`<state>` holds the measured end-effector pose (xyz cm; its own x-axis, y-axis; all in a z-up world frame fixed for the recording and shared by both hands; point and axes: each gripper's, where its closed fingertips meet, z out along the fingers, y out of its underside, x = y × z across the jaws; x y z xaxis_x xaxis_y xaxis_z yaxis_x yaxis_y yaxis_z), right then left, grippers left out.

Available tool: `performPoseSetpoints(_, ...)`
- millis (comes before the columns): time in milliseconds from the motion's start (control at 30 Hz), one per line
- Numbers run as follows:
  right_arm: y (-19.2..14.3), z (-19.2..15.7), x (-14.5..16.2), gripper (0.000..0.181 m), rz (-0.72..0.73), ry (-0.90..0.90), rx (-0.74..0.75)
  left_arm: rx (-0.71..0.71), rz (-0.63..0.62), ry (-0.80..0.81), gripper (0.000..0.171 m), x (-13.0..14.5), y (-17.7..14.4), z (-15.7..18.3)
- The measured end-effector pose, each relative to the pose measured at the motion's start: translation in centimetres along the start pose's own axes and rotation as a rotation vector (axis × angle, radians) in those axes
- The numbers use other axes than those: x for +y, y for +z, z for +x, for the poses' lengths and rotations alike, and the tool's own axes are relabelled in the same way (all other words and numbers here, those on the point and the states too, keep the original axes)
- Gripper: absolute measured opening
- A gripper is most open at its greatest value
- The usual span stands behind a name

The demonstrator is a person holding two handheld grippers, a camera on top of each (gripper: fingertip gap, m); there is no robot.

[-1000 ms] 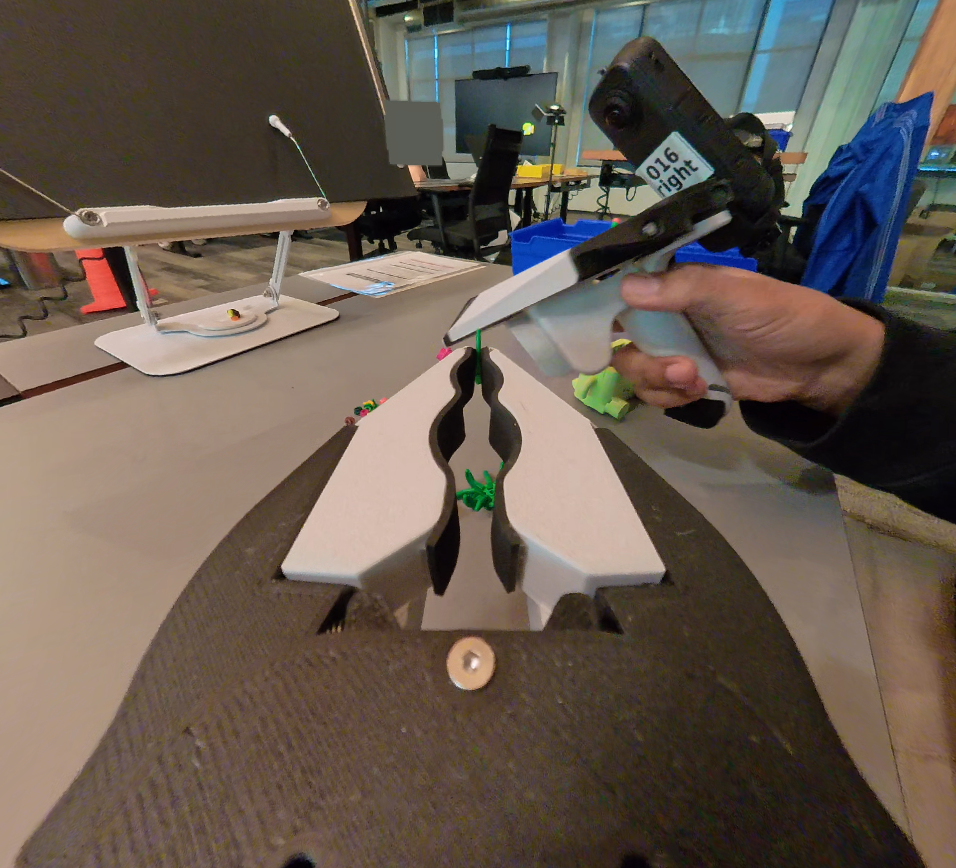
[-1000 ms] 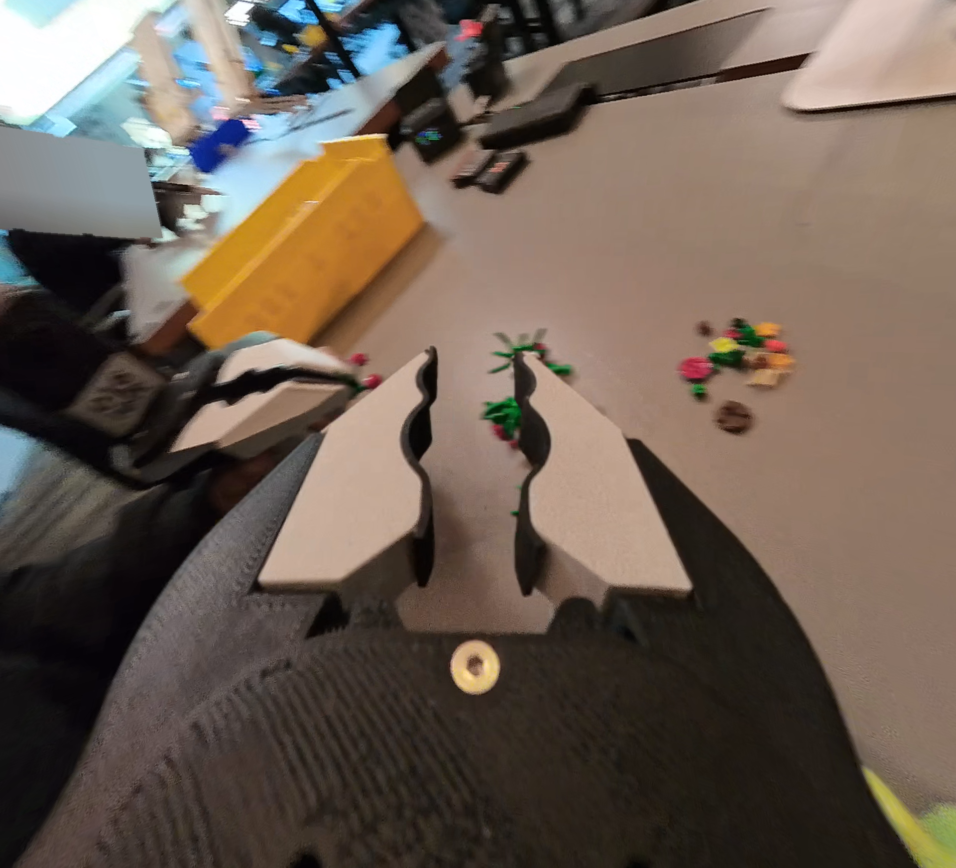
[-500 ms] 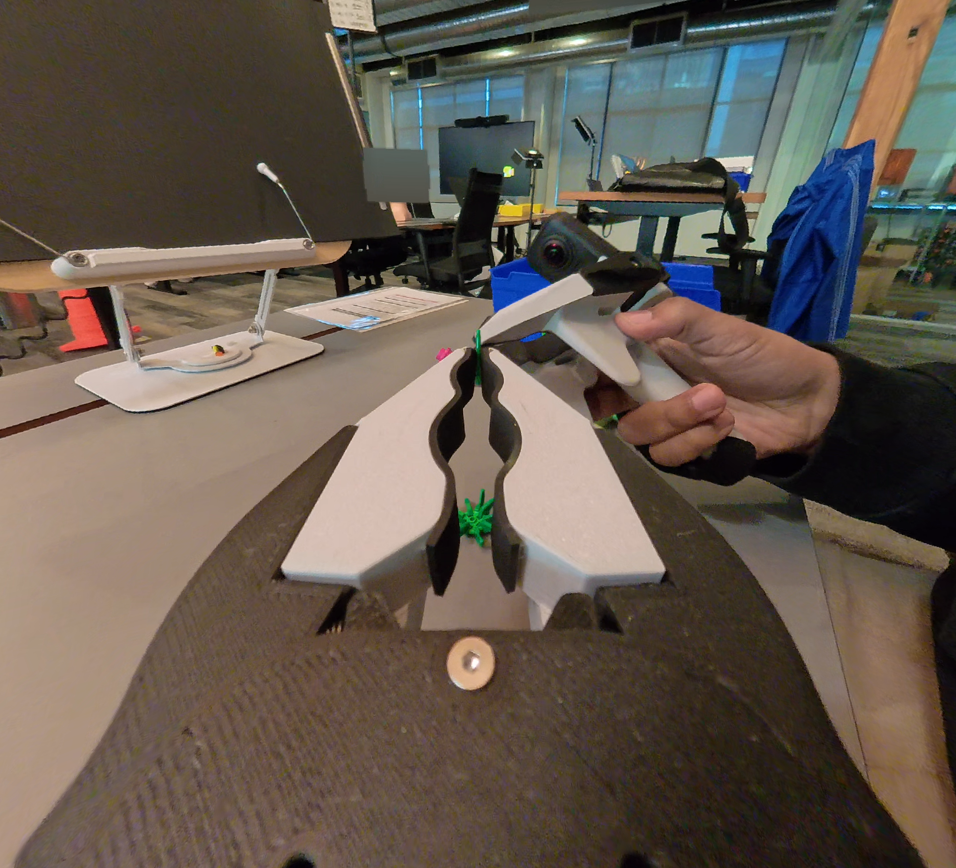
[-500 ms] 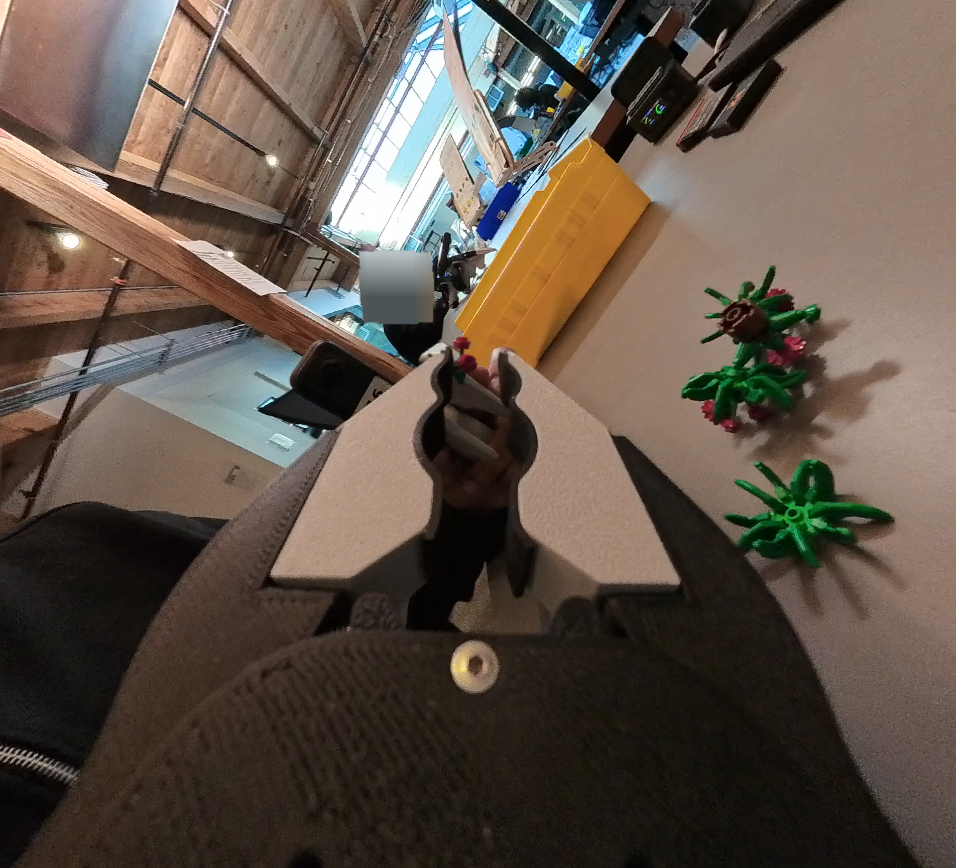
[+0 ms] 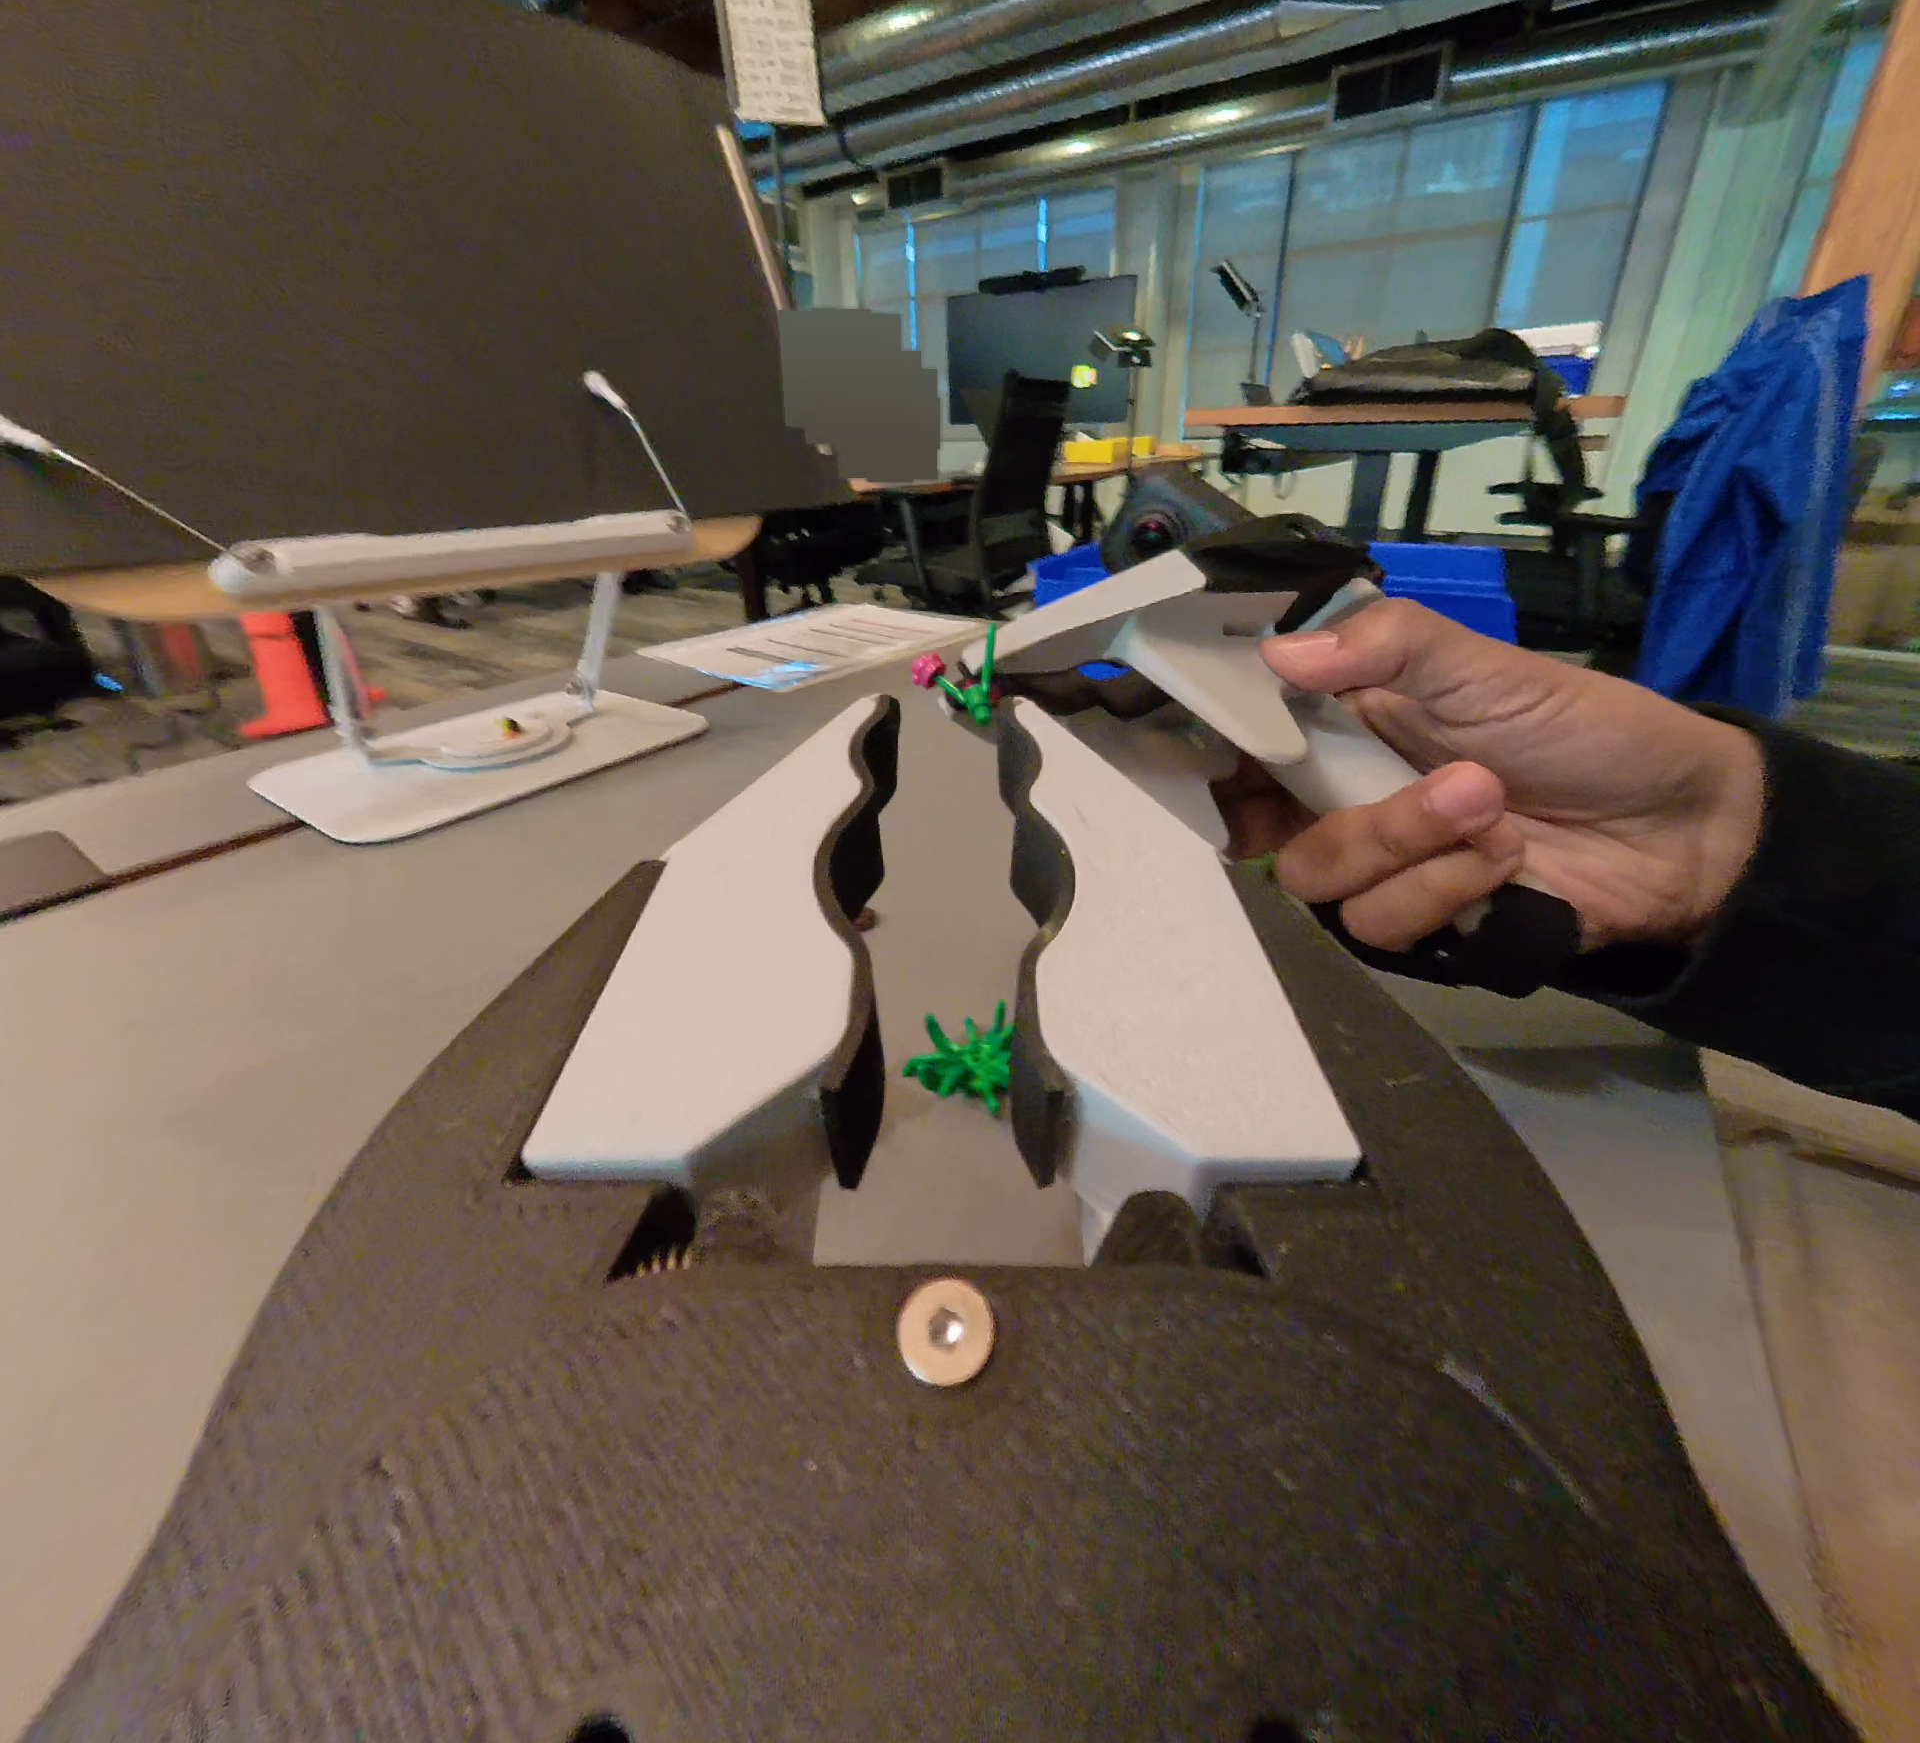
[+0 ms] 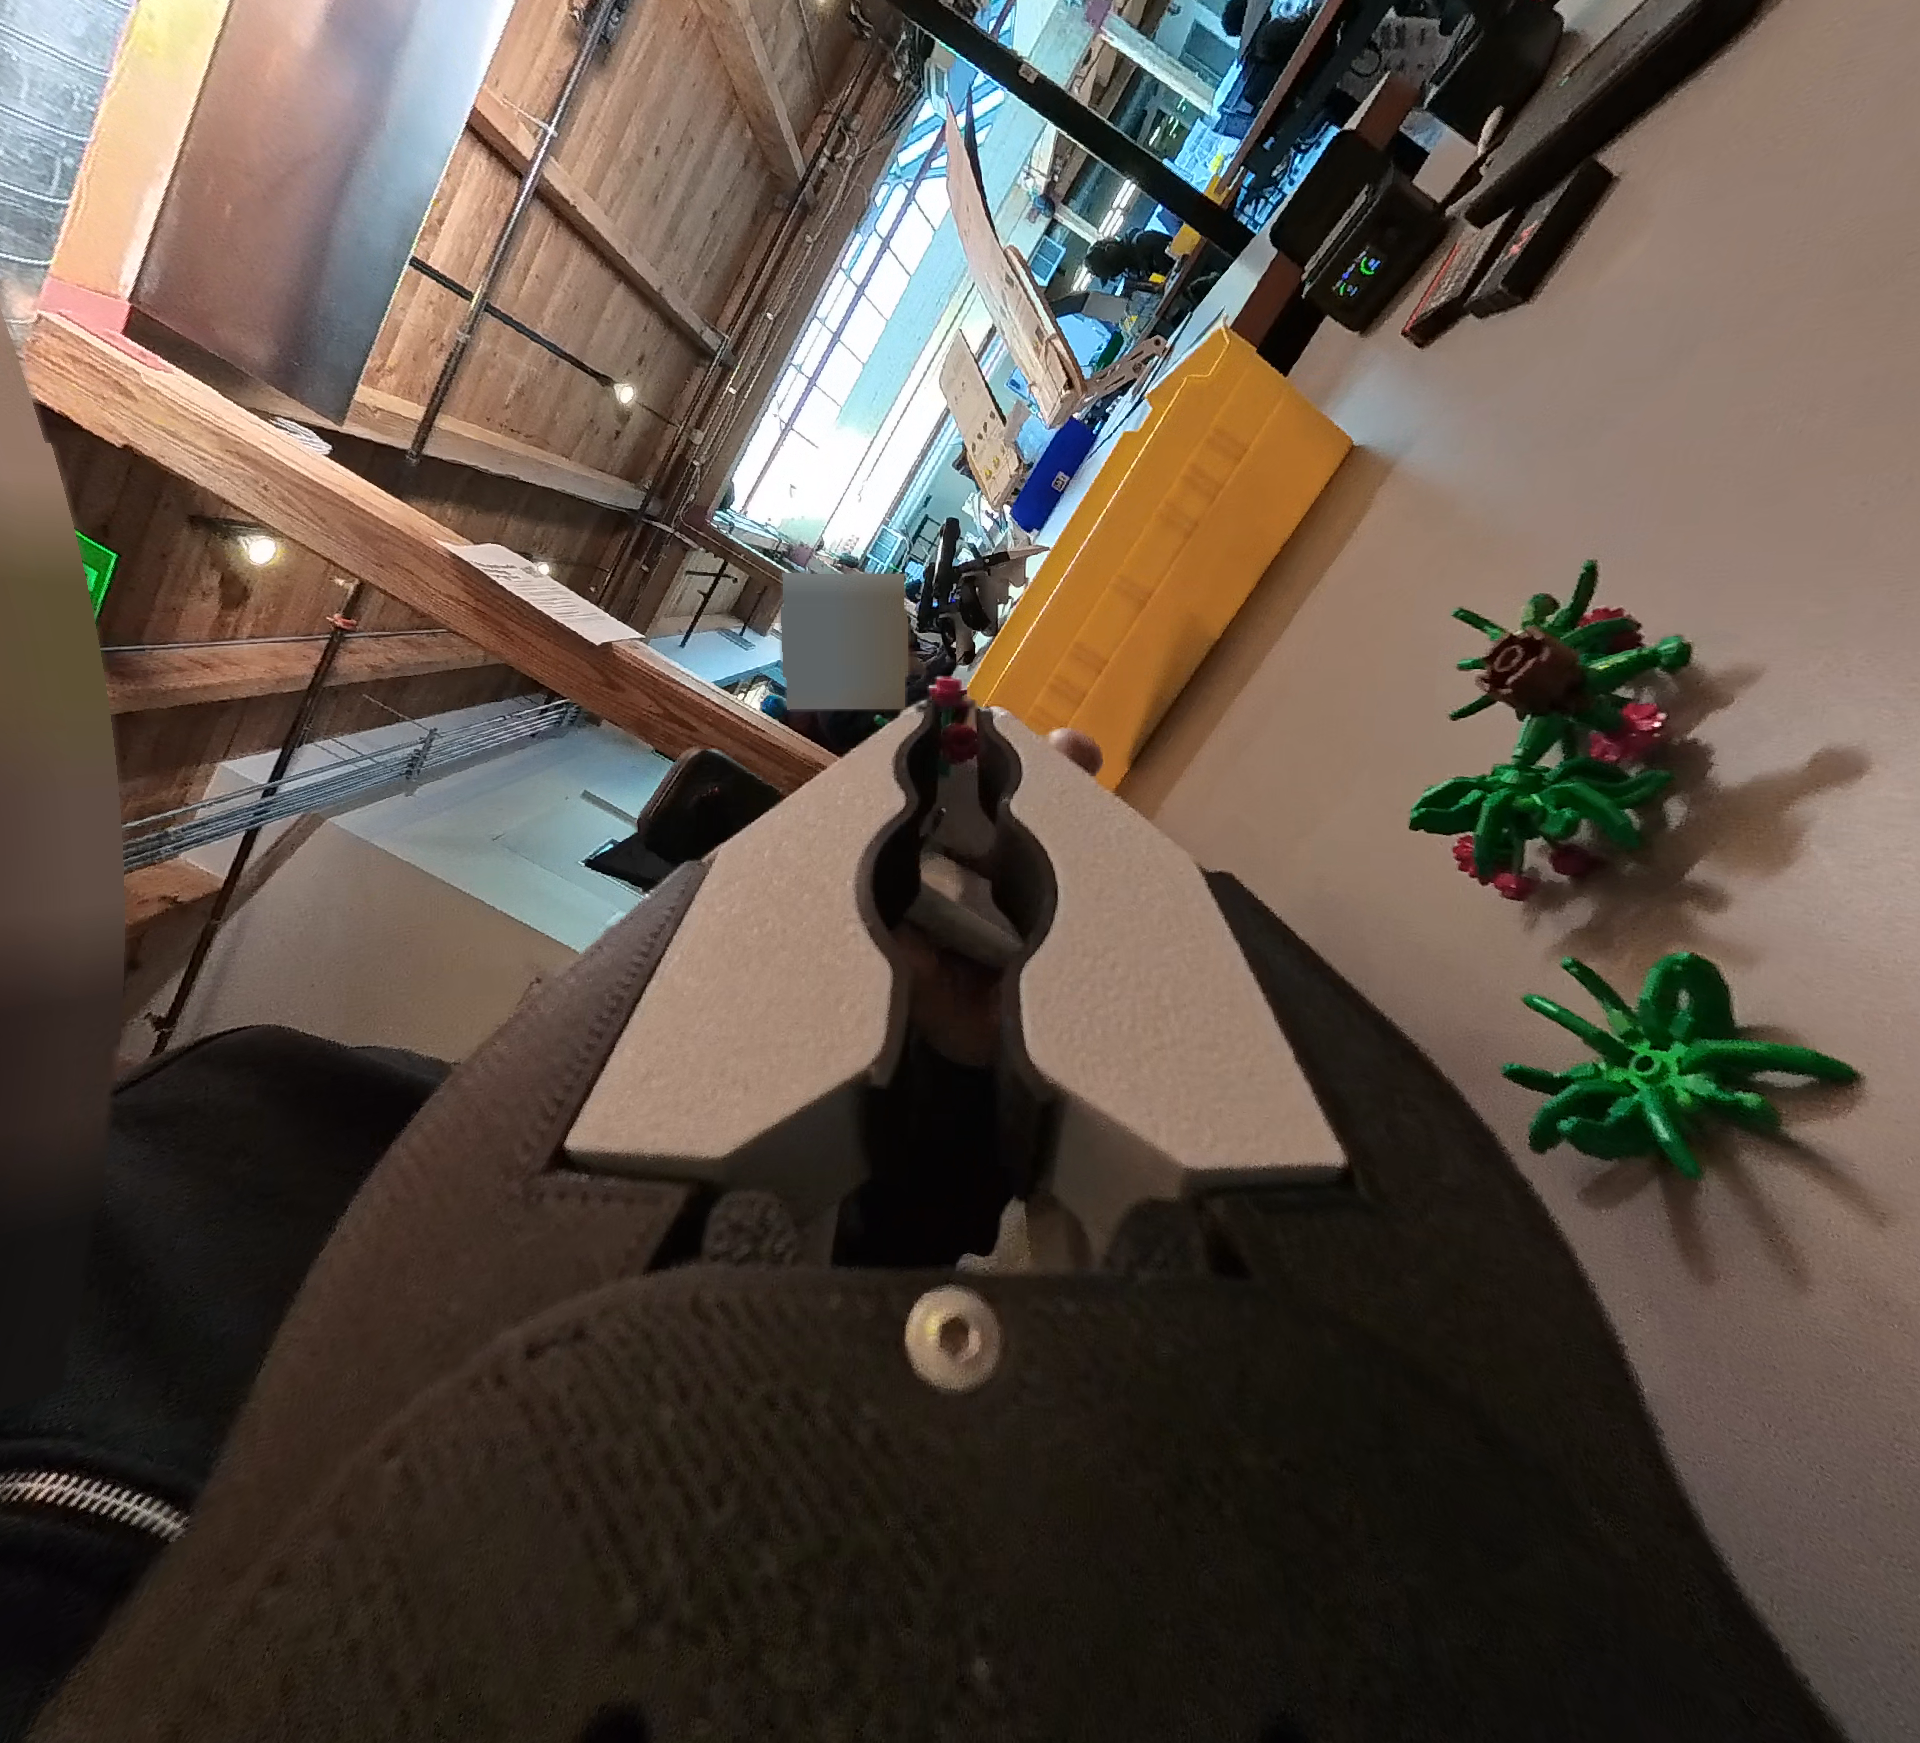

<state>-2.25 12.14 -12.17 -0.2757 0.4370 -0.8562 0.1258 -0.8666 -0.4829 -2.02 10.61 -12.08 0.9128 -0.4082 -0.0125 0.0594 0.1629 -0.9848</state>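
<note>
Sprig [image 5: 968,683] (green stem, pink buds) pinched in right tool [image 6: 951,725].

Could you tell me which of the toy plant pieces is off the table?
The small pink-flowered stem, pinched in the right hand-held gripper; the others lie on the table.

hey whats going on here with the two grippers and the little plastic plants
A person holds a gripper in each hand over a grey table. The right gripper is shut on a small flower sprig with pink blooms, held in the air just past the tips of the left gripper, which is open and empty. A green leafy piece and a cluster of green stems with pink flowers lie on the table near a yellow bin.
</note>
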Motion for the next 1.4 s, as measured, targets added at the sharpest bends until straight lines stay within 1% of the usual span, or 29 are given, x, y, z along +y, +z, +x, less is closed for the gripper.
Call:
performPoseSetpoints(67, 0.0, 0.0, 0.1, 0.005, -0.006, -0.02, 0.011, 0.03, -0.021, -0.067, 0.022, 0.4, 0.2, 0.2)
performPoseSetpoints(133, 0.1, 0.1, 0.3, 0.005, -0.023, -0.048, 0.028, 0.049, -0.027, -0.105, 0.023, 0.5, 0.3, 0.4)
performPoseSetpoints(267, 0.4, -0.1, 0.7, 0.005, -0.038, -0.079, 0.03, 0.061, -0.044, -0.129, 0.012, 0.7, 0.4, 0.5)
performPoseSetpoints(333, 0.5, -0.2, 0.9, 0.005, -0.048, -0.087, 0.029, 0.068, -0.045, -0.133, 0.002, 0.8, 0.4, 0.6)
performPoseSetpoints(500, 0.5, -0.4, 1.1, 0.005, -0.062, -0.097, 0.018, 0.074, -0.043, -0.127, 0.0, 0.6, 0.4, 0.6)
performPoseSetpoints(533, 0.5, -0.4, 1.0, 0.008, -0.061, -0.098, 0.012, 0.065, -0.038, -0.12, 0.0, 0.5, 0.4, 0.5)
performPoseSetpoints(600, 0.4, -0.8, 0.8, 0.02, -0.044, -0.091, -0.017, 0.049, -0.028, -0.101, 0.0, 0.3, 0.4, 0.4)
performPoseSetpoints(667, 0.3, -1.2, 0.5, 0.023, -0.022, -0.065, -0.059, 0.043, -0.021, -0.093, 0.0, 0.1, 0.3, 0.3)
performPoseSetpoints(733, 0.2, -1.2, 0.6, 0.022, -0.017, -0.048, -0.069, 0.043, -0.017, -0.091, 0.0, 0.0, 0.3, 0.3)
performPoseSetpoints(800, 0.4, -1.1, 0.9, 0.017, -0.032, -0.046, -0.067, 0.043, -0.017, -0.085, 0.0, 0.0, 0.3, 0.4)
performPoseSetpoints(833, 0.5, -1.0, 1.1, 0.013, -0.039, -0.047, -0.065, 0.043, -0.017, -0.081, 0.0, 0.0, 0.3, 0.4)
performPoseSetpoints(867, 0.5, -1.1, 1.1, 0.005, -0.04, -0.05, -0.064, 0.046, -0.018, -0.077, 0.0, 0.0, 0.3, 0.5)
performPoseSetpoints(1033, 0.4, -1.3, 1.0, 0.005, -0.032, -0.034, -0.083, 0.038, -0.02, -0.048, 0.0, -0.2, 0.5, 0.7)
performPoseSetpoints(1167, 0.4, -1.6, 0.6, 0.004, 0.014, -0.024, -0.086, 0.016, -0.031, -0.02, 0.0, -0.5, 0.6, 0.7)
performPoseSetpoints(1333, 0.8, -2.4, 0.1, 0.004, 0.06, -0.044, -0.073, -0.01, -0.001, -0.02, 0.0, -1.3, 0.5, 0.6)
performPoseSetpoints(1367, 0.8, -2.6, 0.0, 0.004, 0.073, -0.04, -0.076, -0.012, 0.005, -0.019, 0.0, -1.5, 0.5, 0.6)
performPoseSetpoints(1400, 0.4, -2.7, -1.1, 0.004, 0.149, -0.025, -0.084, 0.002, 0.015, -0.017, 0.0, -1.7, 0.3, 0.9)
